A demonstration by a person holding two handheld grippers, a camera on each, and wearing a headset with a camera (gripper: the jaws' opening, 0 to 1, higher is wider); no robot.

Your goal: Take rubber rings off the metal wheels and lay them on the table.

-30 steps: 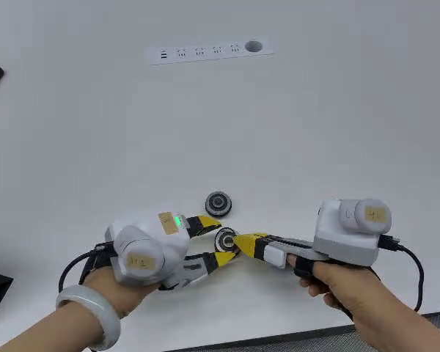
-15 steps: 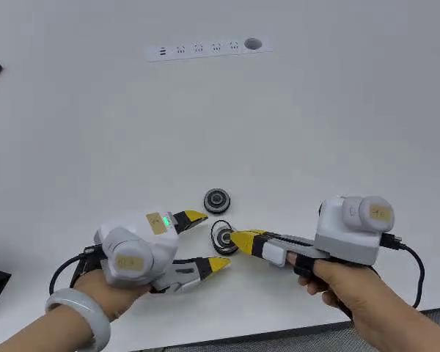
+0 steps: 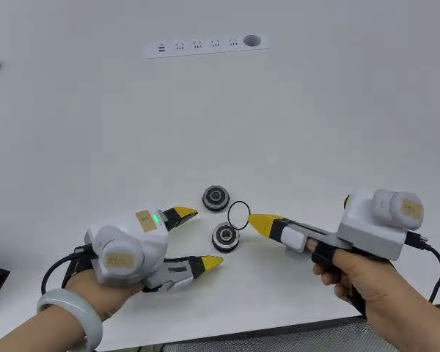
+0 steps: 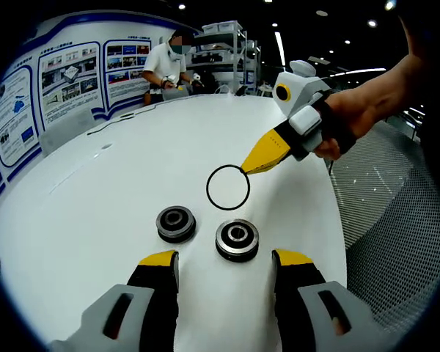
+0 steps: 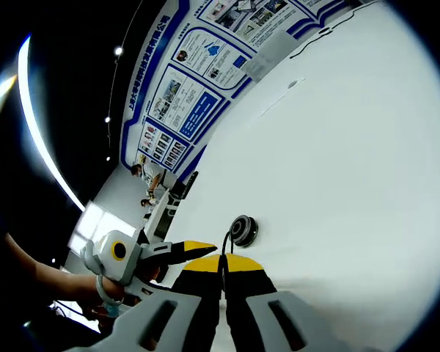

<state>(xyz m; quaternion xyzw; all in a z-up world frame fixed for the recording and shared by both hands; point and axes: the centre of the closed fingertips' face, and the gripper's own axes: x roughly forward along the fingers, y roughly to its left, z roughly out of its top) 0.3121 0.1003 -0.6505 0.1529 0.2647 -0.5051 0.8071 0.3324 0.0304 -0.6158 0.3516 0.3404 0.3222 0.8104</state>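
No word or number can be read anywhere. The tan paper stickers (image 3: 143,220) on the white housing of the left tongs (image 3: 198,237) and the tan sticker (image 3: 410,207) on the right tongs (image 3: 255,221) carry faint pen marks, too blurred to make out. The blue-framed wall posters (image 4: 125,62) in the gripper views hold print too small to read; the white power strip (image 3: 205,46) on the counter (image 3: 337,132) shows no legible marking
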